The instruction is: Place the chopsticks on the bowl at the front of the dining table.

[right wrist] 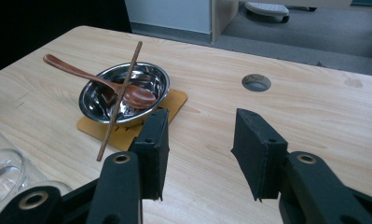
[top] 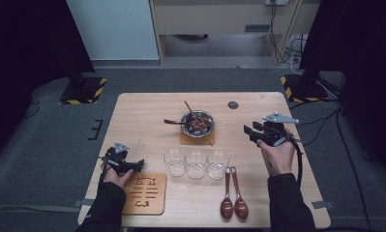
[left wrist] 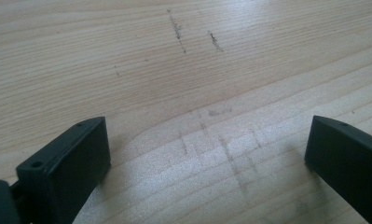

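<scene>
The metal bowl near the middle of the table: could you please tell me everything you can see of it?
The metal bowl is round, shallow and shiny, like polished steel, and stands upright on a tan square coaster behind the row of three glasses. A brown wooden spoon rests in it, handle out over the rim. A thin brown stick lies slanted across its rim, its lower end on the table. The right tool, open, is apart from it.

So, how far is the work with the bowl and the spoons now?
One spoon and a stick already rest across the bowl. The right gripper nears it, jaws open and empty. Two spoons likely remain, lying by the glasses.
</scene>
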Demonstrator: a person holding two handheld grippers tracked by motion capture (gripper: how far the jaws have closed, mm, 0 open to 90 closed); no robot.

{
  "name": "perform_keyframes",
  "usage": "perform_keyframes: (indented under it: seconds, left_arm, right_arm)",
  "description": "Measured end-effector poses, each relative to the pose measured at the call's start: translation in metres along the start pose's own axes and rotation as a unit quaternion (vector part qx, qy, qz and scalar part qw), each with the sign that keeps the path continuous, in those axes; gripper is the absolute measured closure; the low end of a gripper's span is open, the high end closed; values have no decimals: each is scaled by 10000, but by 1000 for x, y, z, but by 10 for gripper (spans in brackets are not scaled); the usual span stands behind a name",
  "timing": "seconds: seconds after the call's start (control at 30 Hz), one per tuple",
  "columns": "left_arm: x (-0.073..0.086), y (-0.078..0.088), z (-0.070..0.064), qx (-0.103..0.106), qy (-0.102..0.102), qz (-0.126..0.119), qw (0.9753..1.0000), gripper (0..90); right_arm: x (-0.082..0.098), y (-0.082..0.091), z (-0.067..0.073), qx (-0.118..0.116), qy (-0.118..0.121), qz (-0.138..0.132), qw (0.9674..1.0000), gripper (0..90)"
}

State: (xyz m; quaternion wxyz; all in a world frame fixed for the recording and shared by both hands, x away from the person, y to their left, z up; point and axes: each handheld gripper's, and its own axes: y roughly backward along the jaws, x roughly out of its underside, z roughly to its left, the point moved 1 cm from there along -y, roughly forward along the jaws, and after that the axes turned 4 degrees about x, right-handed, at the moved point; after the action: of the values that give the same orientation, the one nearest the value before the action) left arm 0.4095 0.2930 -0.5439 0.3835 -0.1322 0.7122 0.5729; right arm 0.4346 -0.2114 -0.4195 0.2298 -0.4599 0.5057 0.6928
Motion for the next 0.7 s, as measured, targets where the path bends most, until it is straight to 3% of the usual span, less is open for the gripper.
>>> perform_keyframes:
  seconds: [0.7]
  left_arm:
    - [0,0,0,0,-6,4,10000,0]
  right_arm:
    - [41,25,-21,78,-86,151,9998,522]
